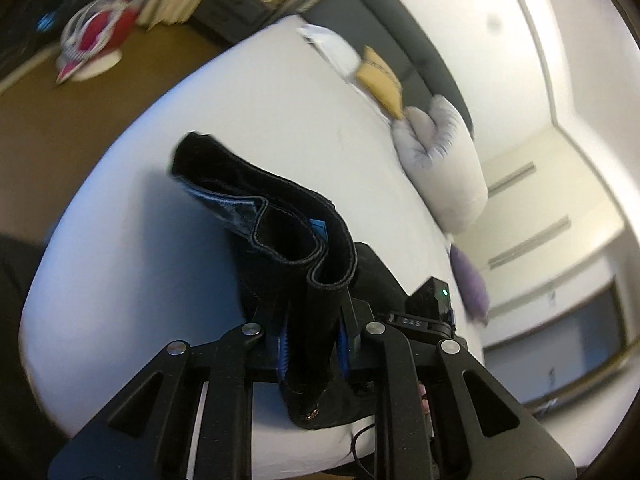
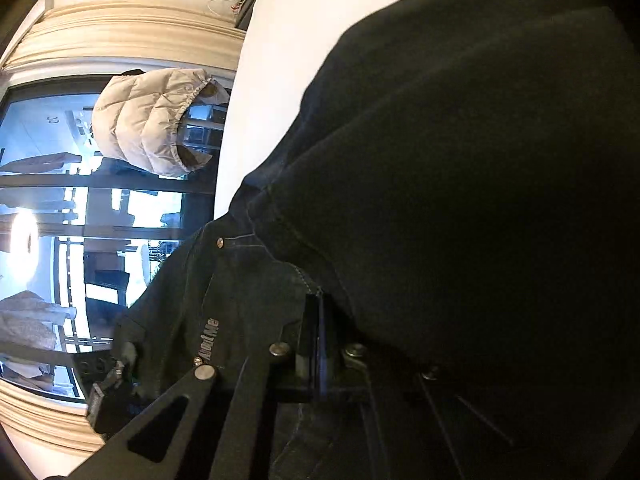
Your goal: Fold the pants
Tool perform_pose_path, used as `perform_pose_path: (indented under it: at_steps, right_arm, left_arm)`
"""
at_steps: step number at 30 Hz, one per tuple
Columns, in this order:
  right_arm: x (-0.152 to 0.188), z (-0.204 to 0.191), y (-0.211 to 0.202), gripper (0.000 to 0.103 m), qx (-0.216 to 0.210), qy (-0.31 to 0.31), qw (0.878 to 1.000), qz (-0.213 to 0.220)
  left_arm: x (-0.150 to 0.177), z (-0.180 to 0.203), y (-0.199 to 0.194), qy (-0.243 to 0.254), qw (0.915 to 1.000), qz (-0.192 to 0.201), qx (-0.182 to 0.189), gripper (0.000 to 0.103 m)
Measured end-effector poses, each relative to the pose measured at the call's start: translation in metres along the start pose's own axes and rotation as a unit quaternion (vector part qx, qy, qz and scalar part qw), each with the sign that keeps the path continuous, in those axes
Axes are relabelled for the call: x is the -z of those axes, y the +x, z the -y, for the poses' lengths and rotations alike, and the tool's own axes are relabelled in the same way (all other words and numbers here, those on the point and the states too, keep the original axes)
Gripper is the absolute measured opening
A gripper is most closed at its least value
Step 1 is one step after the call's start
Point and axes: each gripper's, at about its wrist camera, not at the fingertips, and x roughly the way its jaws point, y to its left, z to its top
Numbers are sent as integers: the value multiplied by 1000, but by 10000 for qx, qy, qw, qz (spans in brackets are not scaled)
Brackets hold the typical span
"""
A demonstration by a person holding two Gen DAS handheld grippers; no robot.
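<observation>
The black pants [image 1: 280, 216] hang bunched over a white bed [image 1: 160, 220]. My left gripper [image 1: 314, 300] is shut on a thick fold of the pants, with hems or the waistband curling up past the fingertips. The view is tilted. In the right wrist view the pants [image 2: 460, 160] fill most of the frame. My right gripper [image 2: 316, 312] is shut on the dark cloth near a rivet and a small label. Its right finger is hidden under the fabric. The other gripper's body [image 1: 432, 308] shows just right of the left one.
Pillows lie along the bed's far side: a white one [image 1: 336, 46], a yellow one [image 1: 380, 80], a grey one [image 1: 444, 160]. A dark headboard [image 1: 400, 36] stands behind them. A red and white object [image 1: 96, 36] is on the brown floor. A window and a beige puffer jacket [image 2: 148, 120] show beyond.
</observation>
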Motion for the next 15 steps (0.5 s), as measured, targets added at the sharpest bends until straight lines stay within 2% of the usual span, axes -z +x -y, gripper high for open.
perform_pose_path:
  at_steps: [1,2,4,5,7,9,12,15]
  right_arm:
    - [0,-4,-5,23,-115,-11,9999,59]
    - [0,-11,-18,53,-368,-57,9990,260]
    - [-2,-20,-41,81,-632,-128,9960,615]
    - [-3,-23,-50,85,-711,-166,9951,665]
    - [-5,-30,-68,85,-903,-258,9938,594]
    - [-7,-35,-81,85,-1063,-367,9928,419]
    - [-6,-38,-95,87,-1232,-530,9906,279]
    - [-7,-39,-100,95,-1121,-602,9915,275]
  left_arm:
    - [-1,14,5,188,9998,-16,3,16]
    - [-1,32,11,439,9990,-38,-7,16]
    - [4,63,24,903,9959,-100,-40,16]
    - [8,79,33,1169,9930,-160,-58,16]
    - [20,107,52,1596,9867,-302,-103,16]
    - [37,134,74,2101,9765,-438,-187,16]
    - [73,165,103,2846,9558,-656,-341,16]
    - [104,181,129,3300,9384,-922,-441,16]
